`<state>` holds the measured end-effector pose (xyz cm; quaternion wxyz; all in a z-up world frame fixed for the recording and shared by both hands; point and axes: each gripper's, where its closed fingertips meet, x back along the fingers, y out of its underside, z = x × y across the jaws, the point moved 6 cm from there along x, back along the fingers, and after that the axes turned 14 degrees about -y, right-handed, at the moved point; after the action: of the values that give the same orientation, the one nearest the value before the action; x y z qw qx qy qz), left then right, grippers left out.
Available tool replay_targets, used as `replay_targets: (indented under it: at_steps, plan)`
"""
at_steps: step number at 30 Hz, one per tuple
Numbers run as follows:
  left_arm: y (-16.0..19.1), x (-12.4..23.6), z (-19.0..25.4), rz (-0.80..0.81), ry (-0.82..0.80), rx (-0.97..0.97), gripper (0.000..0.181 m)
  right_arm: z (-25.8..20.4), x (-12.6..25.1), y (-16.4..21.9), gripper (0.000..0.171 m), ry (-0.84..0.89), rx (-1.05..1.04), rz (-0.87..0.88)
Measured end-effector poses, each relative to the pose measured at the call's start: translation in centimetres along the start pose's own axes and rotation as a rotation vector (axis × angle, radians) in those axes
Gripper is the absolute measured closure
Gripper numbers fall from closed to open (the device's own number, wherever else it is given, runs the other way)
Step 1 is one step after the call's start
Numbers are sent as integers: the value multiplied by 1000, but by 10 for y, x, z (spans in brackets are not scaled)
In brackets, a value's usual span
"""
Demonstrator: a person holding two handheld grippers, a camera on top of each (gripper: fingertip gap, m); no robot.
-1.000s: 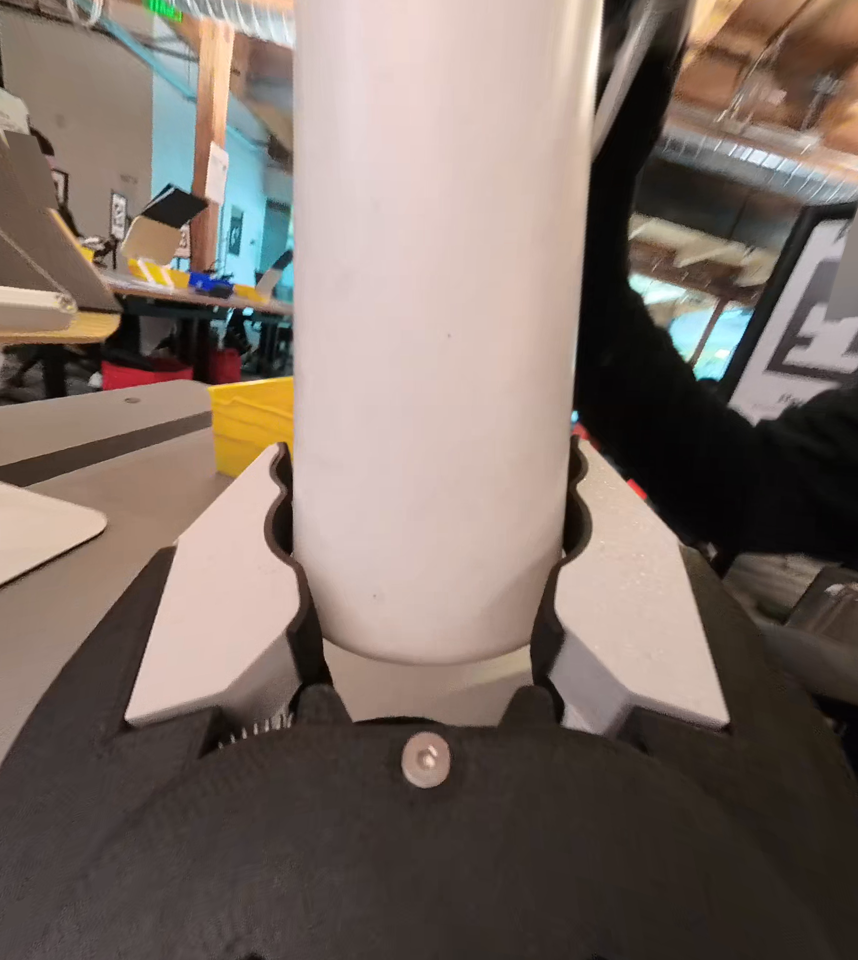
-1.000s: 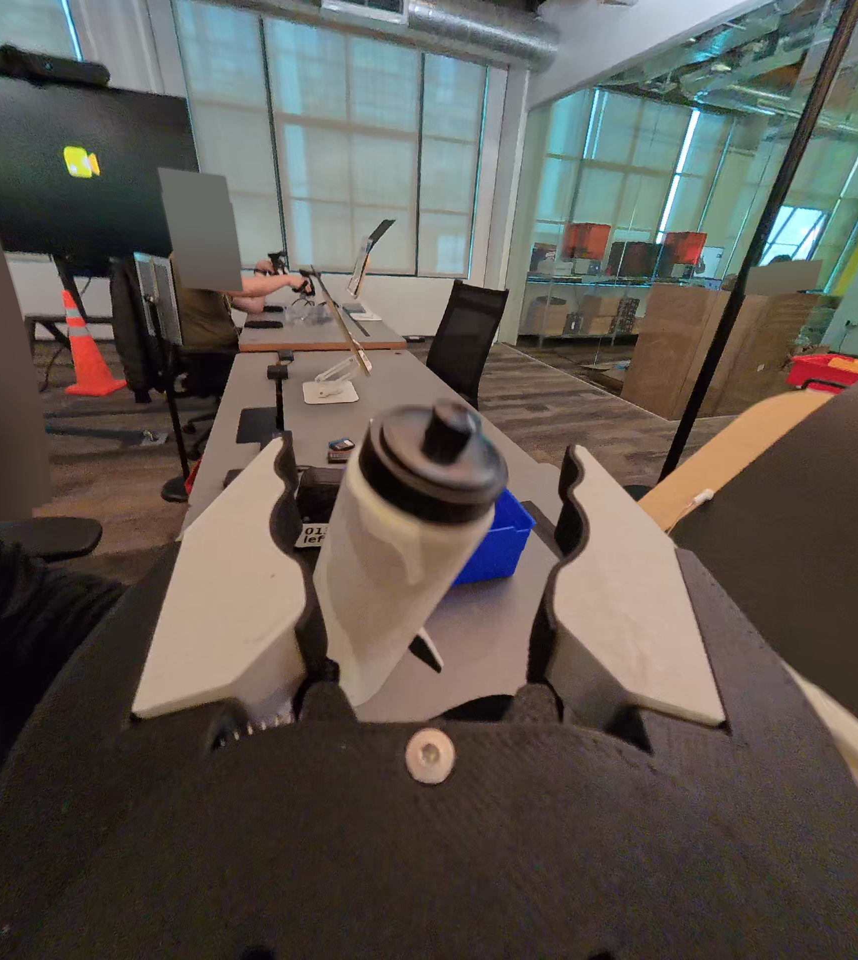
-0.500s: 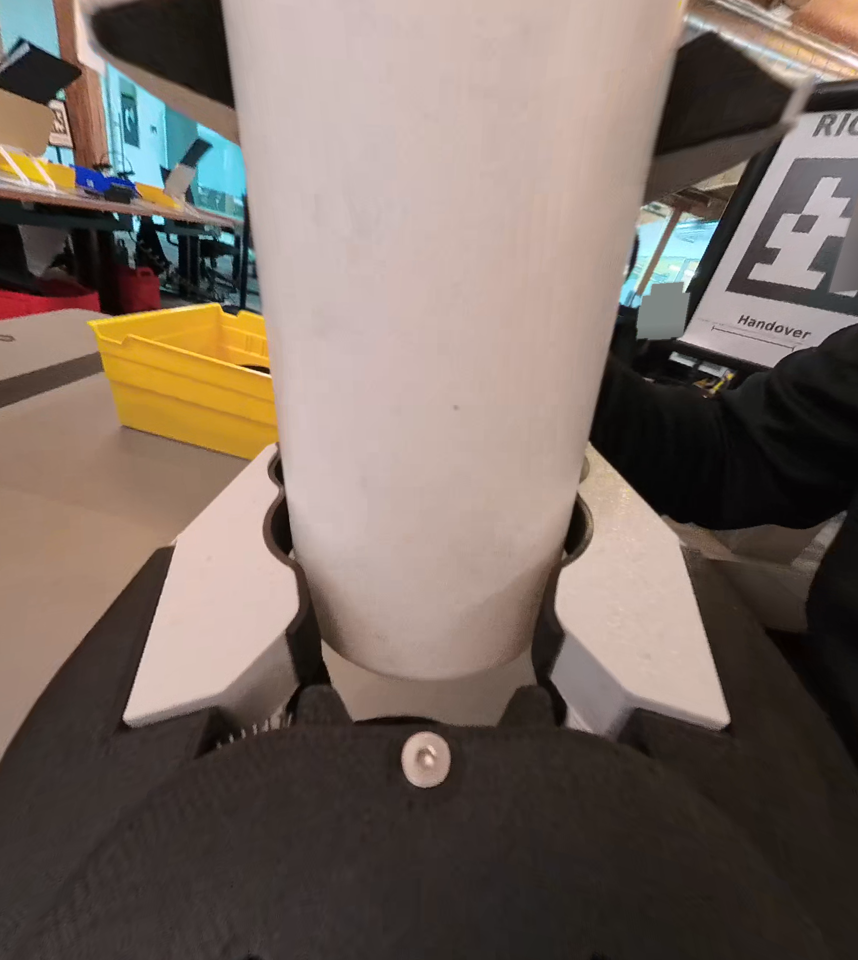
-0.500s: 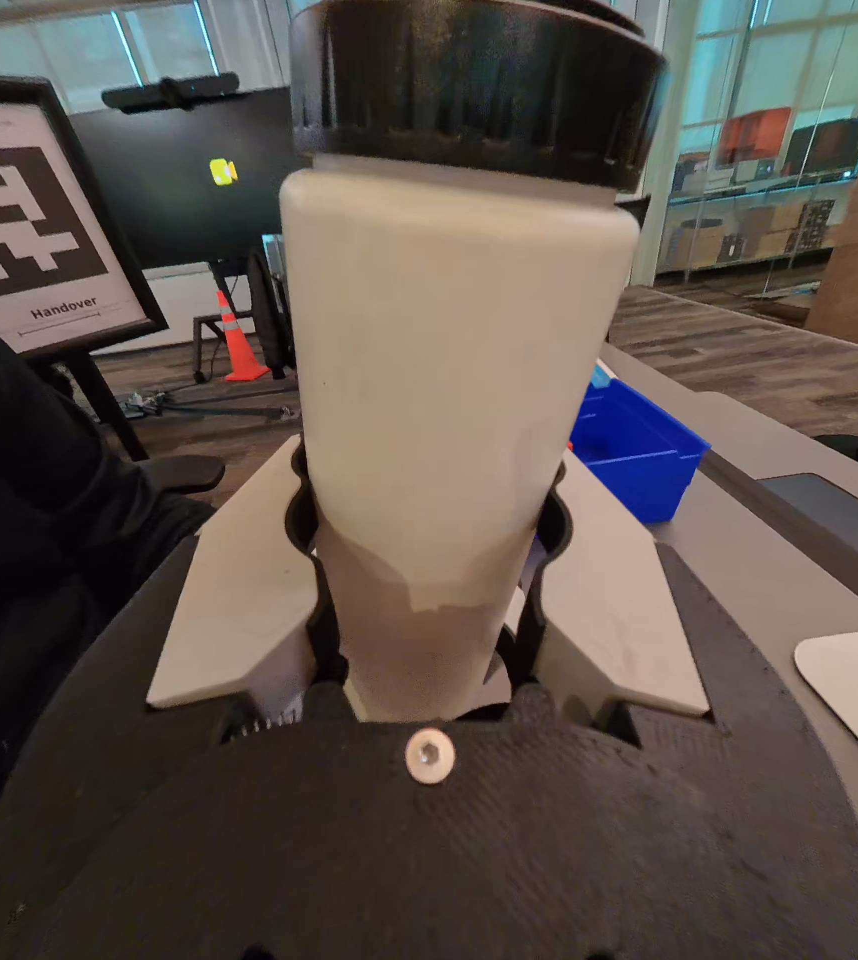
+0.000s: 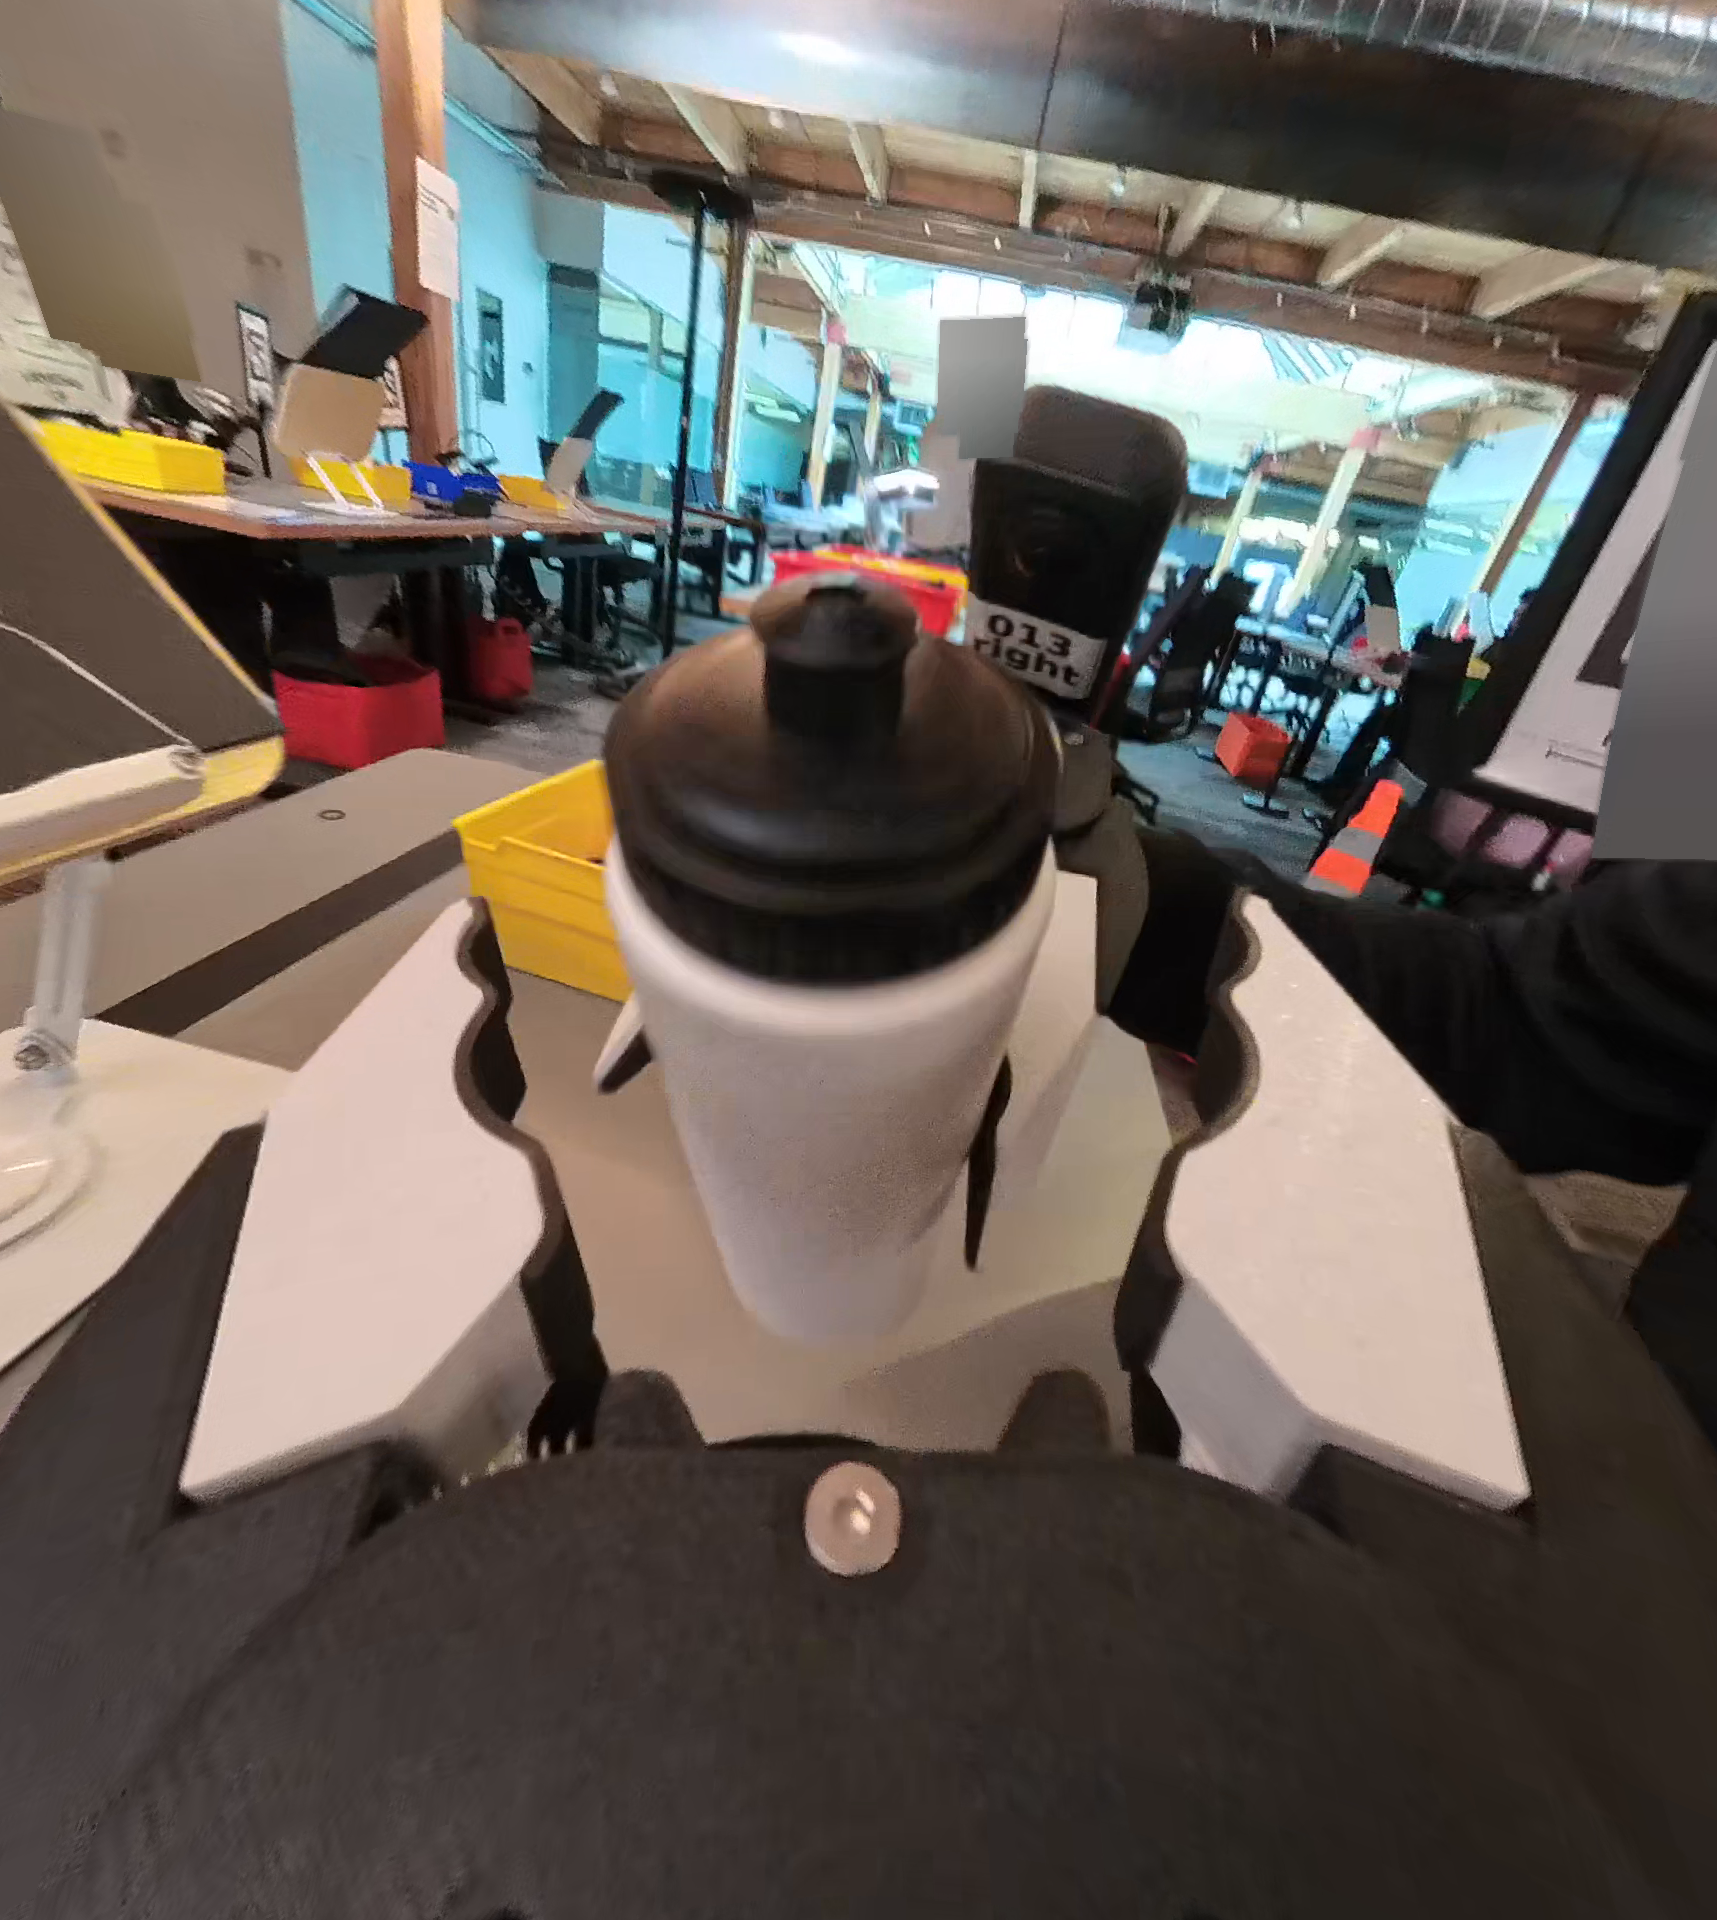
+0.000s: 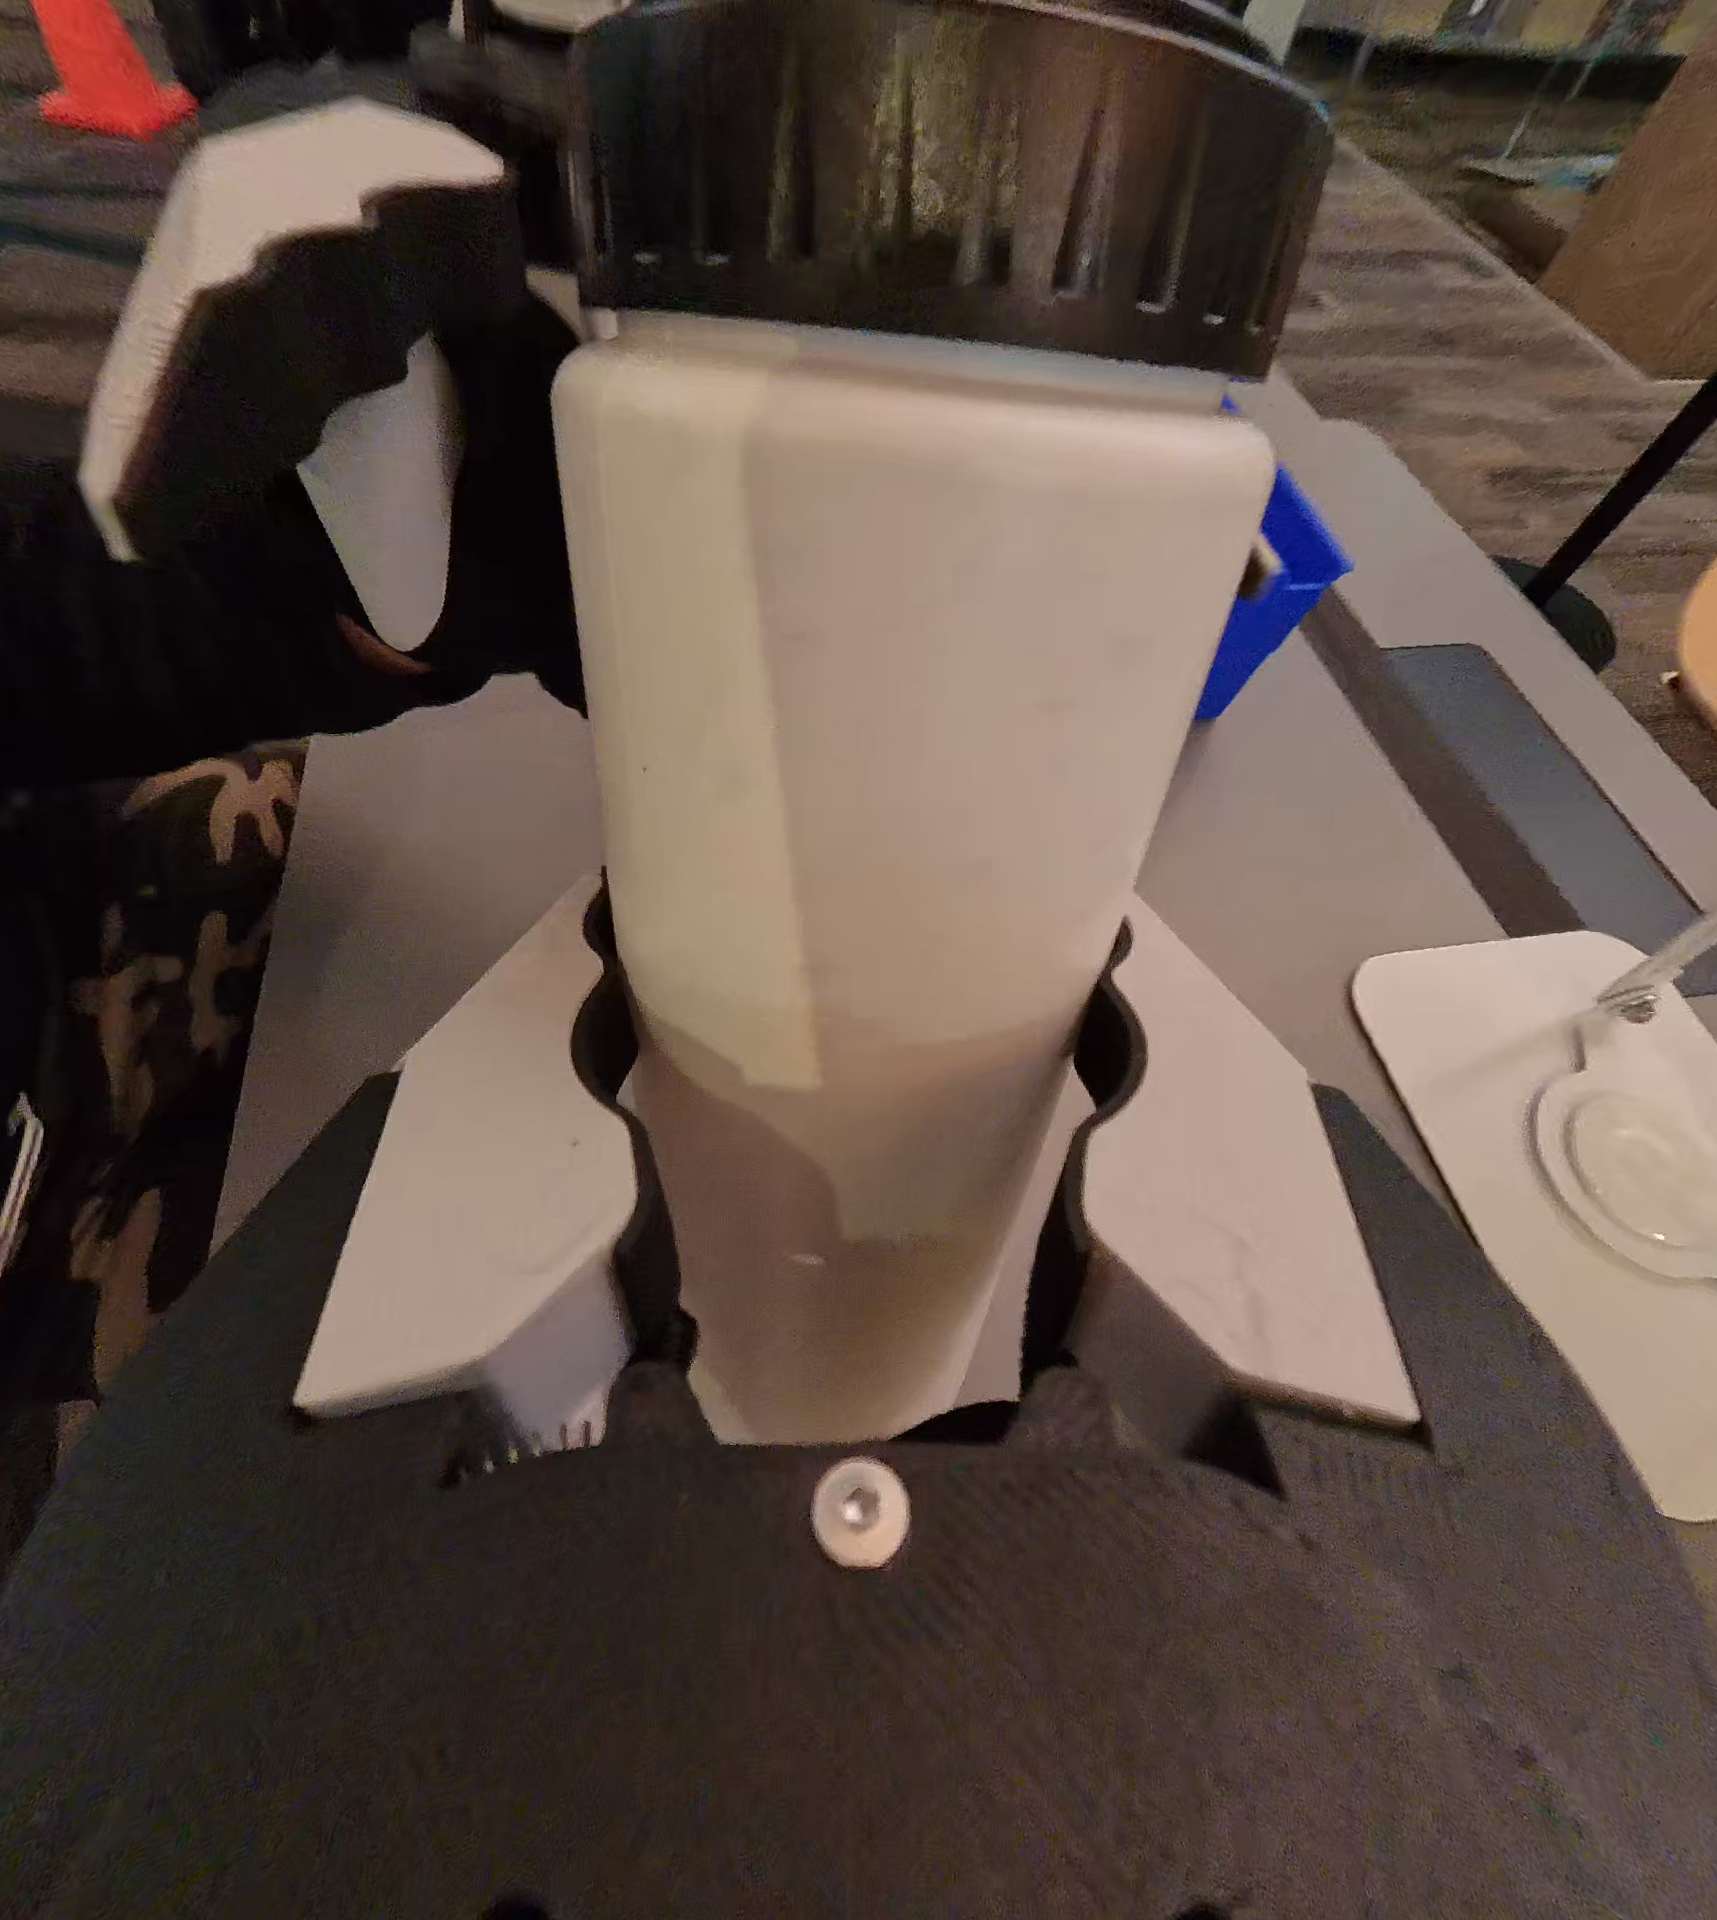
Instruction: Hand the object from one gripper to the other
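Right gripper (image 6: 859, 1122) fingers pinch the white bottle's (image 6: 875, 748) lower body, holding it upright above the grey tabletop (image 6: 1353, 790), while the left gripper (image 5: 854, 1101) fingers stand spread clear of it, so the handover looks made.

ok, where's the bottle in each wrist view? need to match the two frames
Left wrist view: bottle at centre, black cap toward the camera, free between the open left tool's fingers.
Right wrist view: bottle fills the centre, cap at the top edge, base clamped in the right tool.
Shared landmark: the bottle's black cap; the white stand plate on the table also shows in both.
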<state>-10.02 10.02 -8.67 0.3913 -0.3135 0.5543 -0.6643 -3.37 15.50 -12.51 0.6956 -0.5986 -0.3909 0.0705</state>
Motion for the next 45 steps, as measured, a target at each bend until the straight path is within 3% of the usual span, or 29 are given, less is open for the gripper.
replay_targets:
  at_steps: [4,10,17,20,23,26,30,39,45]
  plan:
    - [11,-8,4,-50,-21,-42,81,-8,-20,8,85,-11,36,-73]
    - [3,-4,-12,63,-28,138,82,-3,-17,0,84,34,32,35]
    - [-24,26,-55,416,44,542,83,-5,24,2,39,247,19,228]
    - [-26,30,-66,514,49,635,83,-12,27,13,33,256,-46,378]
    - [-26,27,-67,552,40,674,83,-18,5,29,29,234,-128,446]
    - [-26,21,-63,557,47,686,83,-23,-15,31,33,204,-199,519]
    - [-26,18,-60,581,59,705,83,-21,-9,23,67,260,-163,654]
    - [-16,14,-65,579,102,766,83,-18,14,16,67,303,-100,662]
    - [-7,10,-68,531,52,697,86,-14,34,12,67,282,-93,609]
